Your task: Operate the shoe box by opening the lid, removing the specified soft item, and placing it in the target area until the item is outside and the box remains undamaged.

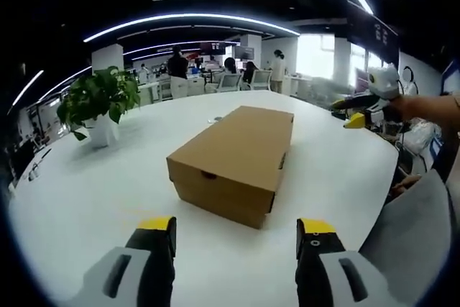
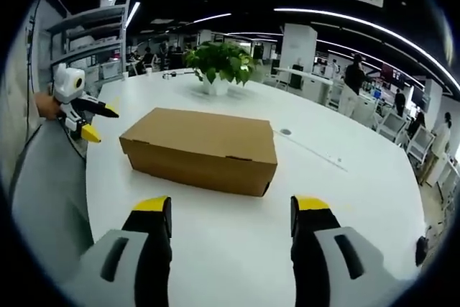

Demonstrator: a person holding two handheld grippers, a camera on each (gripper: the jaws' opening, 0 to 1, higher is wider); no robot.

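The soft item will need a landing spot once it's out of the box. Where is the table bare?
The white table is bare on most sides of the closed shoe box: the wide stretch between the box and both grippers' open jaws, and the strip between the box and the potted plant. It is tightest toward the plant, and at the table's edge by the person's sleeve.

The round white table (image 1: 86, 192) carries 1 closed brown cardboard shoe box (image 1: 233, 159) and, on its far side, 1 leafy green plant in a white pot (image 1: 100, 106). 2 grippers with yellow-tipped black jaws show: the left gripper (image 1: 237, 239) and the right gripper (image 2: 231, 217).
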